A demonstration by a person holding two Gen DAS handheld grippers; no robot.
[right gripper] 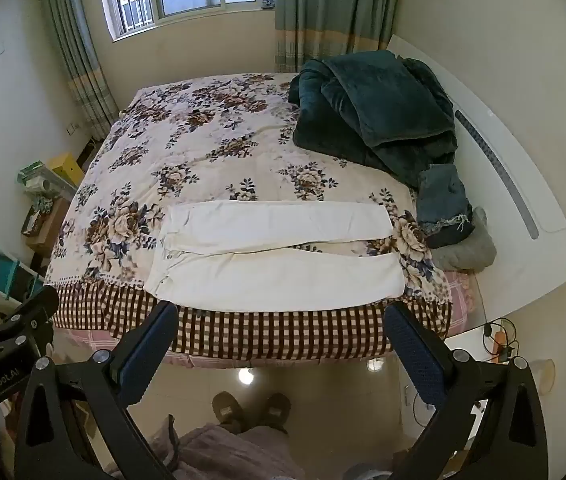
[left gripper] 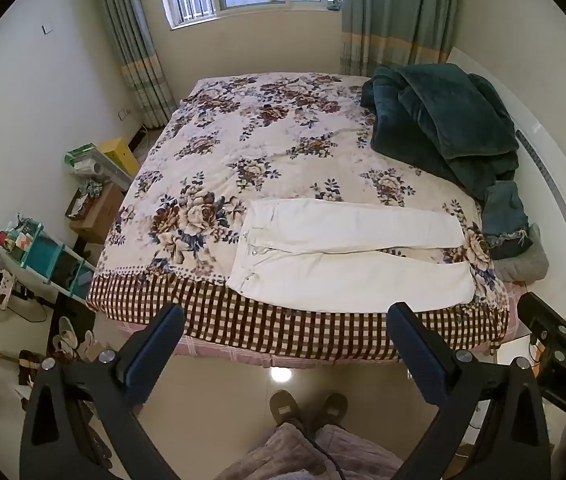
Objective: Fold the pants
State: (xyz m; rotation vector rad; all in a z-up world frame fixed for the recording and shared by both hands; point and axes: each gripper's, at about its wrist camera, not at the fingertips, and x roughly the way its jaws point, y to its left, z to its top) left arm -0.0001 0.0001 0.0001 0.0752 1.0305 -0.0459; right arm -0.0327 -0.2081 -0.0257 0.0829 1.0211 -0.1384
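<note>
White pants (left gripper: 347,256) lie flat on the floral bed cover (left gripper: 267,136) near the bed's front edge, waistband to the left, both legs stretched to the right, slightly parted. They also show in the right wrist view (right gripper: 275,256). My left gripper (left gripper: 285,316) is open and empty, held above the floor in front of the bed, short of the pants. My right gripper (right gripper: 279,314) is open and empty too, at about the same distance. The right gripper's body shows at the right edge of the left wrist view (left gripper: 555,344); the left gripper's body shows at the left of the right wrist view (right gripper: 7,320).
A dark green blanket (left gripper: 443,120) is heaped at the bed's far right, with folded jeans (left gripper: 505,216) and a grey pillow (left gripper: 523,264) beside the pants' leg ends. A white headboard (left gripper: 551,184) stands right. Shelves and boxes (left gripper: 51,256) stand left. My slippered feet (left gripper: 307,404) stand on the tiled floor.
</note>
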